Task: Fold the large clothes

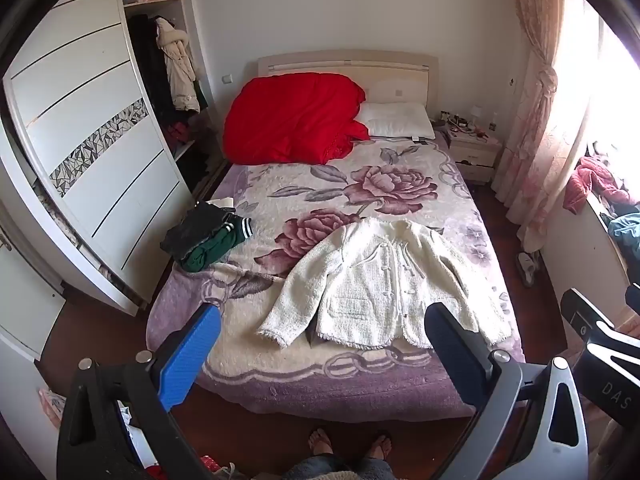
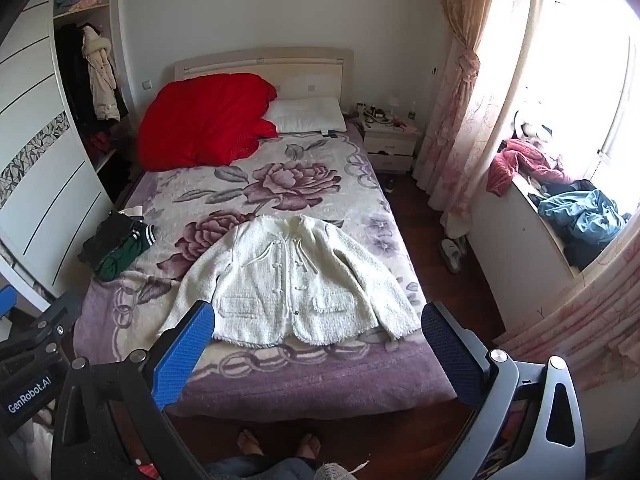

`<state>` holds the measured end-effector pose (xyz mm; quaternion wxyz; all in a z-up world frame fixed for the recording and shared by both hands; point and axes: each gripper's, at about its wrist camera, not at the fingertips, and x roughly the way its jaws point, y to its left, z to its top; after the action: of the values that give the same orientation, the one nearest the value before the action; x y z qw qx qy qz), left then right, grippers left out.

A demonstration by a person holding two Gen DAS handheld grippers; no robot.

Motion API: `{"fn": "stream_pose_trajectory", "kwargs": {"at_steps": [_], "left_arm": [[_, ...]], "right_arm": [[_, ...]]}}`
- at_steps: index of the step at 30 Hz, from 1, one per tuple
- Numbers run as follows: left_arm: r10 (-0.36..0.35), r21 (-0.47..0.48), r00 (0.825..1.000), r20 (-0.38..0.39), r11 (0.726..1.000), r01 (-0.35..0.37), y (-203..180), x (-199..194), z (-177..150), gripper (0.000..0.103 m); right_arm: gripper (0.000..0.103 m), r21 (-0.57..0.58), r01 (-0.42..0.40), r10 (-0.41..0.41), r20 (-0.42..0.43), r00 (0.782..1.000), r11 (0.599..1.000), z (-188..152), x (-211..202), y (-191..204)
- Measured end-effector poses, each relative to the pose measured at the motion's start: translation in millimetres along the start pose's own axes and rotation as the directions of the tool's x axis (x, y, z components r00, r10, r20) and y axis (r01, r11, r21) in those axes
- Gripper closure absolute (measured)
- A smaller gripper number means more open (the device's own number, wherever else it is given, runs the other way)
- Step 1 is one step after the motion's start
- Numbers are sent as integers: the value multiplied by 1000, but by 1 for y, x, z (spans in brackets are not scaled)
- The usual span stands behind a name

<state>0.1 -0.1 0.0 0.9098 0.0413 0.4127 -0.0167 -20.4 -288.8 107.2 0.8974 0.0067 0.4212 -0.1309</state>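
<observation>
A white fuzzy jacket (image 1: 384, 284) lies flat, front up and buttoned, sleeves spread, on the near half of the bed (image 1: 320, 384); it also shows in the right wrist view (image 2: 296, 280). My left gripper (image 1: 324, 348) is open and empty, held above the foot of the bed, short of the jacket's hem. My right gripper (image 2: 320, 348) is open and empty too, also above the foot of the bed; part of it shows in the left wrist view (image 1: 592, 328).
A pile of folded dark and green clothes (image 1: 208, 236) sits at the bed's left edge. A red quilt (image 1: 292, 120) and a white pillow (image 1: 400, 120) lie at the head. A wardrobe (image 1: 92, 152) stands left; nightstand (image 2: 392, 140) and cluttered window ledge (image 2: 560, 200) right.
</observation>
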Motion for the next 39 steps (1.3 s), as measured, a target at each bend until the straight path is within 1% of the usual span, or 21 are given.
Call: {"fn": "stream_pose_trajectory", "kwargs": {"at_steps": [9, 12, 18, 22, 30, 35, 39], "left_arm": [[3, -3, 1000, 4, 1000, -3, -2, 2, 1, 0], [1, -8, 1000, 8, 1000, -1, -11, -9, 12, 0], [-11, -18, 1000, 20, 1000, 11, -3, -12, 12, 0], [-14, -16, 1000, 21, 1000, 14, -5, -13, 16, 0], [-17, -20, 999, 32, 1000, 17, -6, -18, 12, 0], [-16, -21, 999, 39, 1000, 17, -12, -23, 16, 0], [-16, -20, 999, 41, 1000, 17, -12, -24, 16, 0]], "right_arm": [[0, -1, 0, 0, 3, 1000, 1000, -5, -2, -2], [0, -1, 0, 0, 6, 1000, 1000, -7, -4, -3], [0, 0, -1, 1, 9, 1000, 1000, -11, -5, -5], [0, 0, -2, 2, 12, 1000, 1000, -13, -7, -6], [0, 1, 0, 0, 20, 1000, 1000, -18, -9, -8], [0, 3, 3, -3, 26, 1000, 1000, 3, -22, -10], [0, 3, 2, -2, 30, 1000, 1000, 0, -24, -12]]}}
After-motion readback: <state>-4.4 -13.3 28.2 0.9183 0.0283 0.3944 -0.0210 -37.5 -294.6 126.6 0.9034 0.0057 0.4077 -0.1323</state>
